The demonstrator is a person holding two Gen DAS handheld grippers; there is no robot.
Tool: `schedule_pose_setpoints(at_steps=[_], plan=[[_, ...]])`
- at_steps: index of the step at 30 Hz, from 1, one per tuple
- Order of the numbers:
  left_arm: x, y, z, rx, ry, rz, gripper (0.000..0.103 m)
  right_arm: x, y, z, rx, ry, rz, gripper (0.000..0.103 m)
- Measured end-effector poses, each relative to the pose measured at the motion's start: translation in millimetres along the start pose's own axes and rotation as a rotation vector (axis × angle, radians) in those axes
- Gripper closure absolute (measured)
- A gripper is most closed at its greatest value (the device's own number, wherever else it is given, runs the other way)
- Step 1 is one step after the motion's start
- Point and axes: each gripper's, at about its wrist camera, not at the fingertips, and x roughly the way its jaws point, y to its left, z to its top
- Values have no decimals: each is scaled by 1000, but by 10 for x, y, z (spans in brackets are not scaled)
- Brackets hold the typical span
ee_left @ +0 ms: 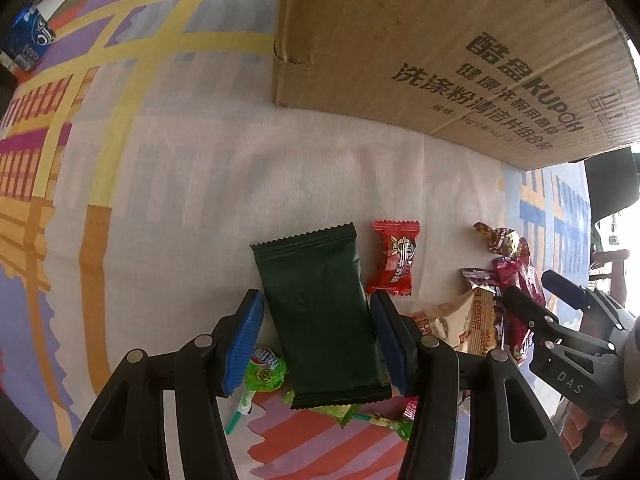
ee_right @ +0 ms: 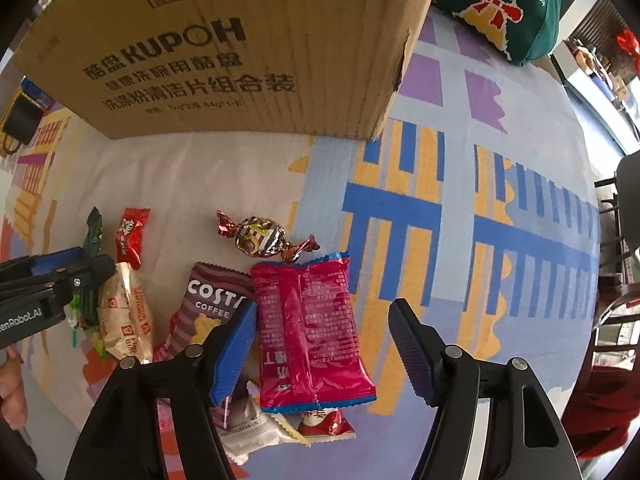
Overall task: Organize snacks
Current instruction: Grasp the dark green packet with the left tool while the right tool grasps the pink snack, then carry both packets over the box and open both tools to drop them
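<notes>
Snacks lay scattered on the patterned cloth (ee_right: 460, 128) in front of the cardboard box (ee_left: 460, 40), and as far as either view showed, none had yet gone in; the inside of the box was not visible, so anything already there could not be told. The sorting looked to be near its start, or at least far from done.

The left gripper (ee_left: 318, 340) pointed down over a dark green packet (ee_left: 320, 320), its blue pads standing at either long edge of it. The right pad seemed to touch the wrapper, while a thin gap showed at the left one, so the jaws straddled the packet without yet pinching it firmly. Under and beside it lay a green lollipop (ee_left: 262, 372) and a red candy (ee_left: 394, 258).

The right gripper (ee_right: 322, 344) hung over a pink packet (ee_right: 312, 332), jaws spread. The left pad sat just at its edge and the right pad stood clear, so nothing was gripped there.

Left to collect were also the coffee biscuit packet (ee_right: 208, 304), a twisted foil candy (ee_right: 262, 238), a beige wrapped biscuit (ee_right: 128, 316) and a white packet (ee_right: 252, 428) half buried beneath the pink one.
</notes>
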Motion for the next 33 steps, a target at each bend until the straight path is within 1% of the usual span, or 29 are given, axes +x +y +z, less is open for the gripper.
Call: schedule_pose_setpoints(at_steps=[2,4,5,10,15,17,18,24,27,30,33], plan=[[-6,-19,-12,15,-14,14,55,31,-18,4,11,7,9,38],[-12,-23,-31,21,-21,26,60,61,-31,4,10,11,33,51],[-16,-16,-27,18,-22,21,61,80,-23,1,7,16,47,54],[-78,-29,-94,33,-42,26,62,77,42,-34,-2,-6,33,60],[-251,-65,-170,66,-102,36,62,-35,83,-79,3,-52,38,61],[-319,-100,-204,81,-123,37,62,-159,103,-61,8,-77,39,61],[-357,-121,-227,90,-136,39,62,-214,90,-120,9,-89,40,61],[-617,-214,-310,138,-210,43,62,-532,138,-218,10,-160,53,61],[-743,-218,-314,155,-247,38,62,-679,166,-258,2,-202,64,61],[-904,-291,-326,174,-306,42,62,-832,261,-292,-14,-256,61,61],[-1045,-336,-328,185,-352,35,62,-1027,221,-253,-24,-305,71,61]])
